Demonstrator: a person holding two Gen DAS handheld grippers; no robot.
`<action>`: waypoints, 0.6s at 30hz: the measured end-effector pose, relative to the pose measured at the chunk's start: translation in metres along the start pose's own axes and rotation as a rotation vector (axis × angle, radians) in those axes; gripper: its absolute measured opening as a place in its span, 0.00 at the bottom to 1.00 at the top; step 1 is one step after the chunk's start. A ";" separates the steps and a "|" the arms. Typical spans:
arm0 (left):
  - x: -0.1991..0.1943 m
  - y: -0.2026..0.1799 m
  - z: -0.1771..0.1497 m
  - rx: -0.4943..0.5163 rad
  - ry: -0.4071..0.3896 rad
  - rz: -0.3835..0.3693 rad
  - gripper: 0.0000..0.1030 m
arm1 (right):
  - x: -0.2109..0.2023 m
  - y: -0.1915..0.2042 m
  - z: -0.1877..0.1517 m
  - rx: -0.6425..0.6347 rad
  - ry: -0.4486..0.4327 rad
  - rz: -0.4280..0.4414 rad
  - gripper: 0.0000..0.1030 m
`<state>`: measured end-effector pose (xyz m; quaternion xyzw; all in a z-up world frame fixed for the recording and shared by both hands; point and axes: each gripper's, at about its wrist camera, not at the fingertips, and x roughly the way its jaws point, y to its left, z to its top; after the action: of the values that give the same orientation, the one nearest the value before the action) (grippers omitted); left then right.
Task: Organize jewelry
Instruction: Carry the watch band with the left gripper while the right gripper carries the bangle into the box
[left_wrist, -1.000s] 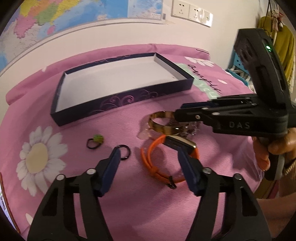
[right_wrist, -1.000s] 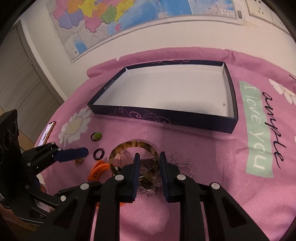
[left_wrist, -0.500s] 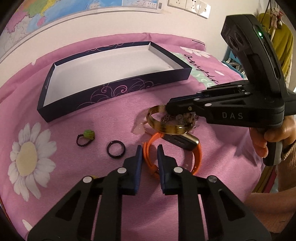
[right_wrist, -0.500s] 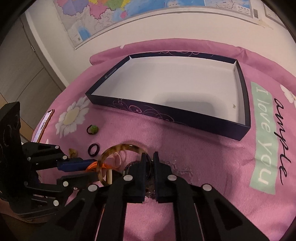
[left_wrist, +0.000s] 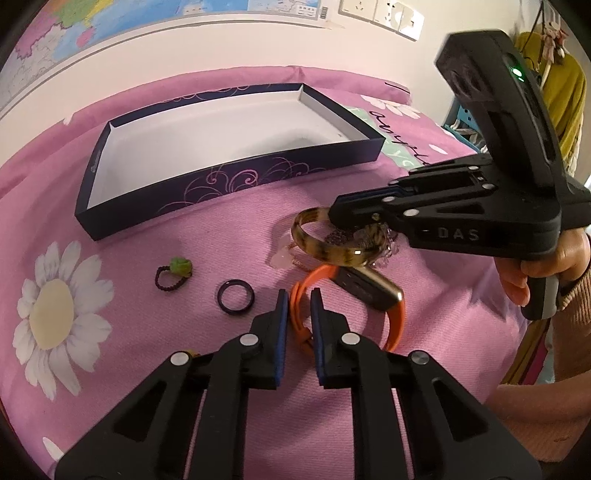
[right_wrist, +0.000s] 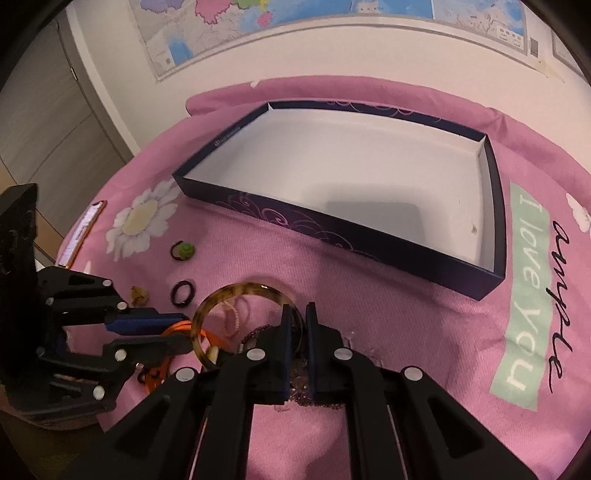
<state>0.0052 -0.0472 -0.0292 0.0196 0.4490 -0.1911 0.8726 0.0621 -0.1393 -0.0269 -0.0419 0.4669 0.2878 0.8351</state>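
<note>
My left gripper (left_wrist: 297, 306) is closing its jaws on the strap of the orange watch (left_wrist: 393, 325), and the pads press on the strap. The watch lies on the pink cloth. My right gripper (right_wrist: 296, 314) is shut on the rim of the tortoiseshell bangle (right_wrist: 236, 291), which tilts up off the cloth. From the left wrist view the right gripper (left_wrist: 336, 214) holds the bangle (left_wrist: 325, 251) just behind the watch. A dark beaded chain (left_wrist: 338, 236) lies under the bangle. The open navy box (left_wrist: 229, 177) stands behind, white inside, with nothing in it.
On the cloth left of the watch lie a black ring (left_wrist: 235, 297) and a ring with a green bead (left_wrist: 173, 273). A pale pink pendant (left_wrist: 282, 258) lies by the bangle and a small gold piece (right_wrist: 138, 294) near the left gripper (right_wrist: 183, 328). A phone (right_wrist: 83, 236) rests at the cloth's left edge.
The left jaws have closed from wide open onto the orange strap. The right jaws have closed onto the bangle's rim, and the bangle has tipped up from the cloth.
</note>
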 end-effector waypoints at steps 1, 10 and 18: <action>-0.002 0.002 0.000 -0.009 -0.004 -0.008 0.10 | -0.004 0.000 0.000 0.005 -0.017 -0.002 0.04; -0.021 0.018 0.011 -0.054 -0.052 -0.029 0.11 | -0.030 -0.011 0.007 0.050 -0.118 -0.038 0.05; -0.035 0.041 0.037 -0.101 -0.122 0.020 0.11 | -0.040 -0.019 0.023 0.059 -0.180 -0.076 0.05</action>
<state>0.0298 -0.0052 0.0151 -0.0319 0.4040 -0.1603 0.9000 0.0736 -0.1643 0.0145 -0.0091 0.3960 0.2447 0.8850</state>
